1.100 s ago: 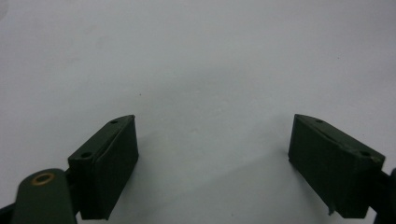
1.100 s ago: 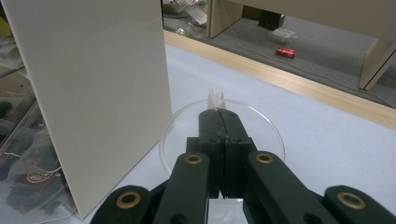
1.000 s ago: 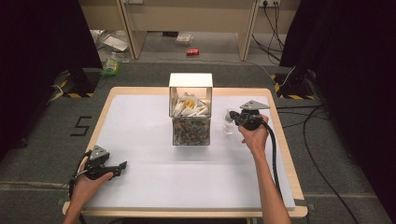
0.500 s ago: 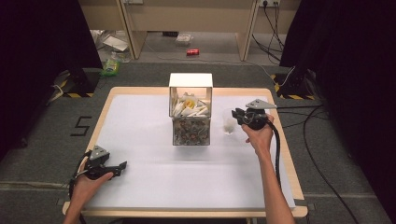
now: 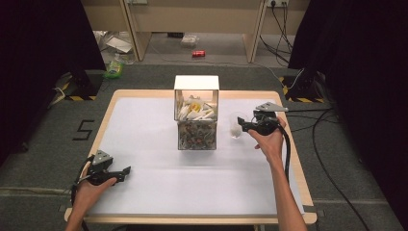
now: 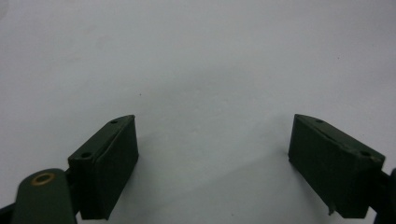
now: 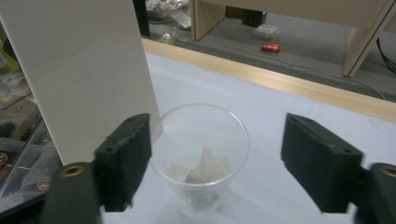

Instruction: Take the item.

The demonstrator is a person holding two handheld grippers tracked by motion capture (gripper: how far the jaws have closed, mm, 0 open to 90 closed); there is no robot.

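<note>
A matt white sheet [image 5: 159, 144] is laid over the table, and pale wood [image 5: 288, 126] is left bare along its edges. A clear, glossy plastic cup [image 7: 201, 154] is seen near the right edge, with a white tea bag [image 7: 204, 169] of soft, papery mesh inside. The box [image 5: 196, 112] at the middle is walled in transparent plastic, with one flat, matt white panel [image 7: 84, 70]. The jaws of the right gripper [image 7: 229, 163] and left gripper [image 6: 215, 163] are shown in matt dark plastic, with a brass-coloured rivet [image 6: 43, 178].
</note>
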